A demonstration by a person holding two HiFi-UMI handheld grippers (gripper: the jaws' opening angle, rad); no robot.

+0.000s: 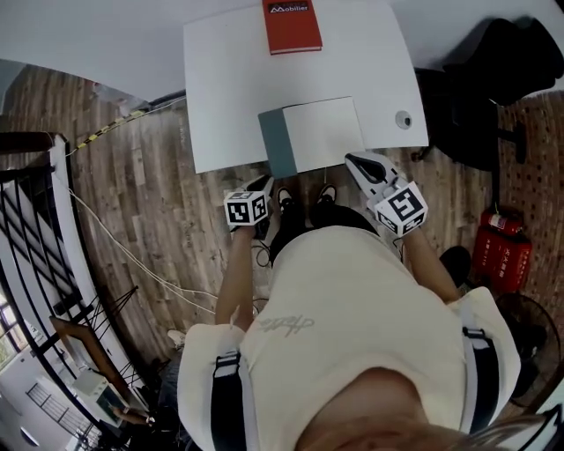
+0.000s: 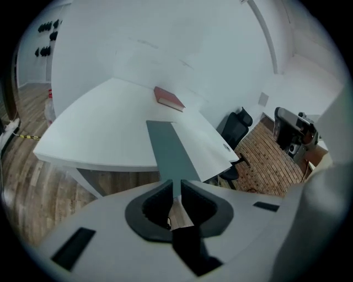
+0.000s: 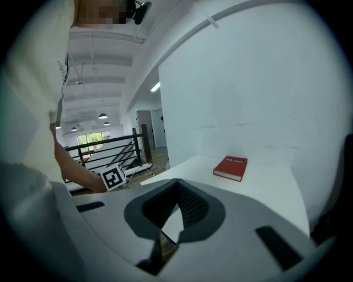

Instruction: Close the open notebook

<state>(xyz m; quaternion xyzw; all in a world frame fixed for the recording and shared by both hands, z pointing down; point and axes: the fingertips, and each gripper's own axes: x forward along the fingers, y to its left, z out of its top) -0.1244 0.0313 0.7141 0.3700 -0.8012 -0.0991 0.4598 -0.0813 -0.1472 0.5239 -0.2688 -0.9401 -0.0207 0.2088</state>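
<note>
The open notebook (image 1: 322, 132) lies at the near edge of the white table (image 1: 220, 88), with a teal cover (image 1: 278, 143) on its left and a blank white page on its right. In the left gripper view the notebook (image 2: 171, 151) is straight ahead. My left gripper (image 1: 264, 184) hangs just below and in front of the table edge, left of the notebook. Its jaws (image 2: 176, 188) stand a narrow slit apart with nothing between them. My right gripper (image 1: 356, 163) is at the notebook's near right corner. Its tips (image 3: 177, 184) meet and hold nothing.
A closed red book (image 1: 293, 26) (image 2: 168, 99) (image 3: 230, 168) lies at the table's far side. A small round fitting (image 1: 403, 120) sits near the right edge. A black office chair (image 1: 485, 88) stands to the right, a black railing (image 1: 26, 220) to the left, and cables cross the wooden floor.
</note>
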